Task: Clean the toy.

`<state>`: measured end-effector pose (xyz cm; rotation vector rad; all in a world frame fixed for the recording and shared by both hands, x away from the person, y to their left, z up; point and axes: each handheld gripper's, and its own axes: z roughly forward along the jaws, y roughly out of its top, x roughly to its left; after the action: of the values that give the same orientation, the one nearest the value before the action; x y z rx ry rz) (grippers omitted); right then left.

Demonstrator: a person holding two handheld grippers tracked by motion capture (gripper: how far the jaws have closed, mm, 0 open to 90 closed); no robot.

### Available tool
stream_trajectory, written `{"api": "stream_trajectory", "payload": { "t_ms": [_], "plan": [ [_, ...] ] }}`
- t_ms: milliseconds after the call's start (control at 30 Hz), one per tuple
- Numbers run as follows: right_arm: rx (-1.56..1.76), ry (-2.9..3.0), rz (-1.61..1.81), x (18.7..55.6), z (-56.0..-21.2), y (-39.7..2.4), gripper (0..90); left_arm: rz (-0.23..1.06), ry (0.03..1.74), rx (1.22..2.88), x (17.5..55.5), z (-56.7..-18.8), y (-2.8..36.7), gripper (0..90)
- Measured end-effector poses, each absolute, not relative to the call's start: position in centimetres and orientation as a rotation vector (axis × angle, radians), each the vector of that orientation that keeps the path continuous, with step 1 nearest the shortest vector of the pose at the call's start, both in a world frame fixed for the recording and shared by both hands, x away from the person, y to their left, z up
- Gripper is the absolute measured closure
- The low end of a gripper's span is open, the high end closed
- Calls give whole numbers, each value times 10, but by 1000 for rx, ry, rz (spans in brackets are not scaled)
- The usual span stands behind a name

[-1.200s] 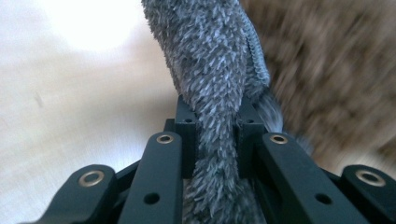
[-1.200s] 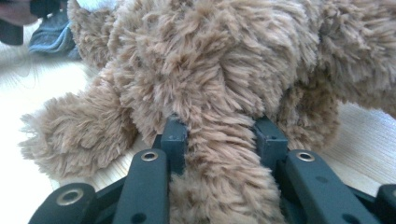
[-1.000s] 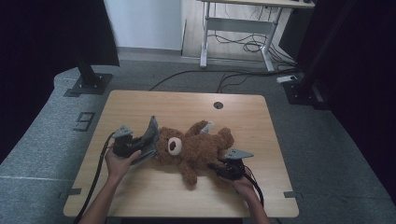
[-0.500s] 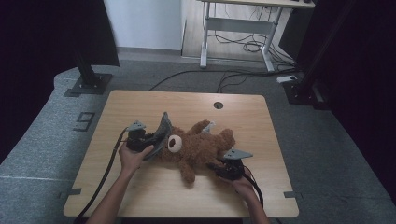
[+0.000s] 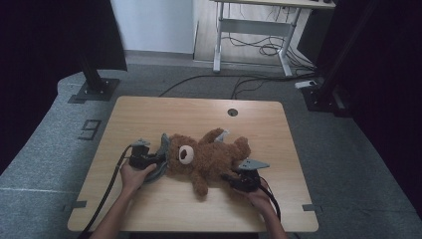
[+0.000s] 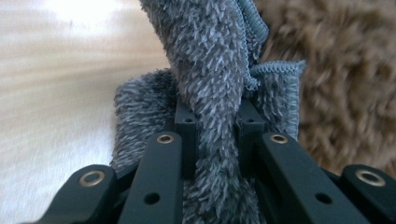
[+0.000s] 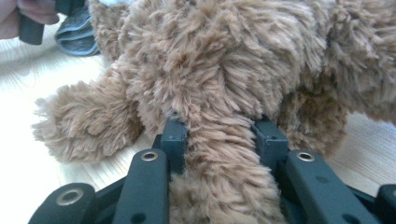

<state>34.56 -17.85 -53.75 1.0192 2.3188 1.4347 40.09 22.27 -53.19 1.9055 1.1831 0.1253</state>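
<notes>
Left tongs (image 6: 215, 126) are clamping a grey cloth (image 6: 210, 60) while right tongs (image 7: 219, 135) are clamping the bear's (image 5: 209, 157) near limb on the table (image 5: 149, 114).

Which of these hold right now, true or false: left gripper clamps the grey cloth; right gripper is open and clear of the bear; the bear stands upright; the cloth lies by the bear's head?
1. The left gripper clamps the grey cloth. True.
2. The right gripper is open and clear of the teddy bear. False: its jaws pinch one of the bear's limbs.
3. The bear stands upright. False: it lies on the table.
4. The cloth lies by the bear's head. True.
</notes>
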Motion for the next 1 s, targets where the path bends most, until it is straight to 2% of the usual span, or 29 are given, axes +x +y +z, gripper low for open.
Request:
{"api": "stream_trajectory", "payload": {
  "t_ms": [267, 300, 667, 833, 1000],
  "plan": [
    [1022, 2318, 1435, 346, -537, -179, 641, 227, 1110, 1831, 391, -496, 226, 759],
    [1022, 2318, 1435, 346, -537, -179, 642, 246, 1053, 1837, 391, -481, 218, 758],
    [1020, 2319, 1438, 346, -537, -179, 641, 276, 929, 1811, 412, -442, 167, 756],
    [1016, 2318, 1439, 346, -538, -179, 640, 261, 917, 1840, 424, -440, 148, 755],
    [1006, 2321, 1439, 345, -538, -179, 628, 185, 939, 1934, 434, -456, 135, 757]
  ]
}}
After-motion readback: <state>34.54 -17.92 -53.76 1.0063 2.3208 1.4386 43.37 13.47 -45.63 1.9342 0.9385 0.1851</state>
